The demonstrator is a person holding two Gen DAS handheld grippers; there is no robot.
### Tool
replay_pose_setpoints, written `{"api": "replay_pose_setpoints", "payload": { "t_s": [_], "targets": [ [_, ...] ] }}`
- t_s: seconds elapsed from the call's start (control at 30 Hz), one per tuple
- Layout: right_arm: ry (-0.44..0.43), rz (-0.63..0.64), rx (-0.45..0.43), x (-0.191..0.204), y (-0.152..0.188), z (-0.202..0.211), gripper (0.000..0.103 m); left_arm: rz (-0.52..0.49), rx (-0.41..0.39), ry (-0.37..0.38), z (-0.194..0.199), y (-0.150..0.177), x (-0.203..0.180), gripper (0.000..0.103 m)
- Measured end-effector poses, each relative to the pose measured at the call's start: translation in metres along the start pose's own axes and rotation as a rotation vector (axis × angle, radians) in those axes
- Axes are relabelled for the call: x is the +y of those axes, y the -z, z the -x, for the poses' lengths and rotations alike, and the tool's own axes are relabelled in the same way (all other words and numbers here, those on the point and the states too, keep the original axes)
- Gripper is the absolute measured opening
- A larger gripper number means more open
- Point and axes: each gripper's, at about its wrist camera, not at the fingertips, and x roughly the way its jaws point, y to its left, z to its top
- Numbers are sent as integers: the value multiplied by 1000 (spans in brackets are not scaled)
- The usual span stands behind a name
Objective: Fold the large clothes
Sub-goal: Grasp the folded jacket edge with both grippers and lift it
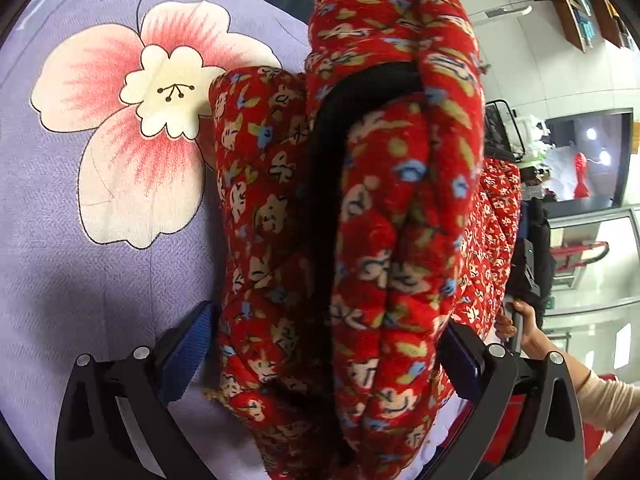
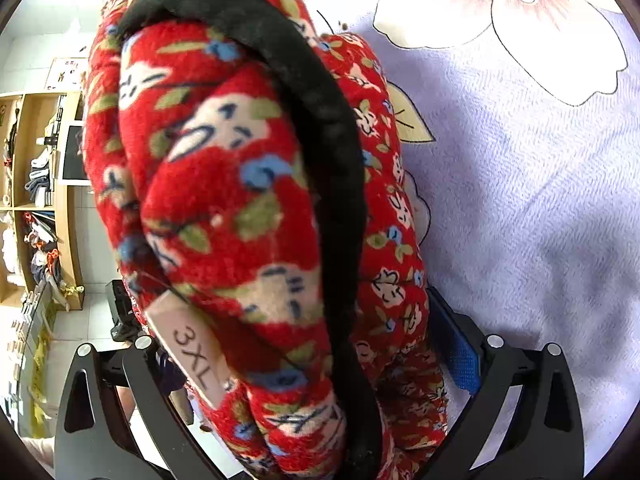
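Note:
A thick red floral padded garment (image 1: pixel 380 208) with black trim is bunched in folds between the fingers of my left gripper (image 1: pixel 324 356), which is shut on it. It hangs above a lilac bedsheet (image 1: pixel 80 264) printed with a big pink flower. In the right wrist view the same garment (image 2: pixel 240 208) fills the middle, a white "3XL" size tag (image 2: pixel 192 356) showing near the left finger. My right gripper (image 2: pixel 316 360) is shut on the bundle, its blue pads (image 2: pixel 460 356) pressed against the cloth.
The lilac sheet (image 2: pixel 540 220) spreads under both grippers. A person's hand and cream sleeve (image 1: pixel 532 332) hold the other gripper at the right. Wooden shelves (image 2: pixel 36 200) with clutter stand at the left; a dark screen (image 1: pixel 588 160) and wall shelves (image 1: pixel 584 4) lie beyond the bed.

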Motion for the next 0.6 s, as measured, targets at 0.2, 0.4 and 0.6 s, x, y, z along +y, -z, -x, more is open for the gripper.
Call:
{"api": "replay_pose_setpoints", "payload": {
  "t_s": [0.2, 0.4, 0.6],
  "targets": [
    [0, 1, 10, -9, 3, 4, 97, -34, -1, 19, -10, -9, 0, 99],
    [-10, 12, 37, -13, -8, 1, 98, -37, -8, -6, -20, -20, -14, 99],
    [-9, 35, 33, -13, -14, -3, 98, -36, -5, -18, -30, -25, -22, 99]
  ]
}}
